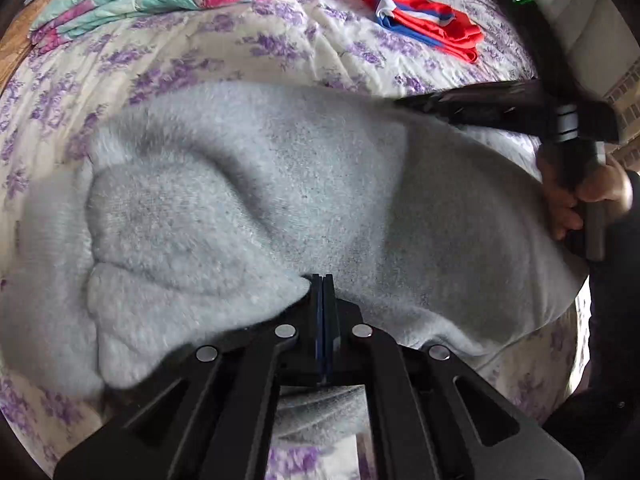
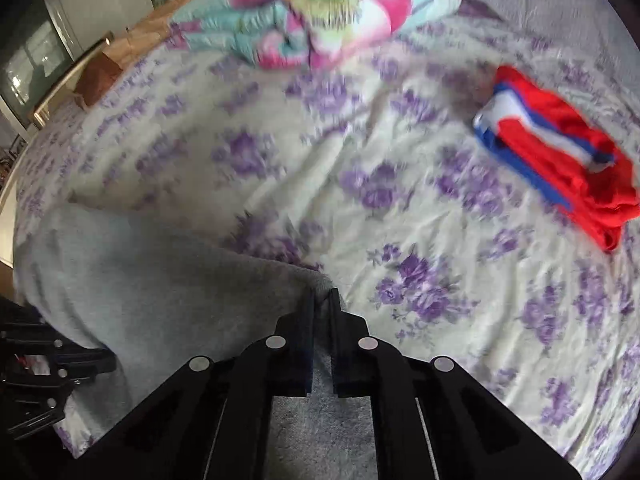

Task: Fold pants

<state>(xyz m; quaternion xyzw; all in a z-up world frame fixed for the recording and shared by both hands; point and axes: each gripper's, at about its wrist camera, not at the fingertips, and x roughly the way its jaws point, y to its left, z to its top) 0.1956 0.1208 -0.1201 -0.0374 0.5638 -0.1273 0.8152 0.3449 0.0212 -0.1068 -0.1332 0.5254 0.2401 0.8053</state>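
Bed: a purple-flowered sheet [image 2: 400,216] is covering it.
Pants [image 1: 280,184]: lying grey across the sheet.
Left gripper [image 1: 322,280]: clamping the pants.
Right gripper [image 2: 322,298]: pinching their edge.
Far end: a folded quilt [image 2: 320,20] is resting there.

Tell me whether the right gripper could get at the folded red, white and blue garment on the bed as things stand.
Probably not yet: the right gripper is shut on a corner of the grey fleece pants. The bedspread between it and the folded red, white and blue garment lies bare, so only the held pants hinder it.

L gripper [image 1: 322,280] jaws closed | R gripper [image 2: 322,294] jaws nearly closed, both angled down
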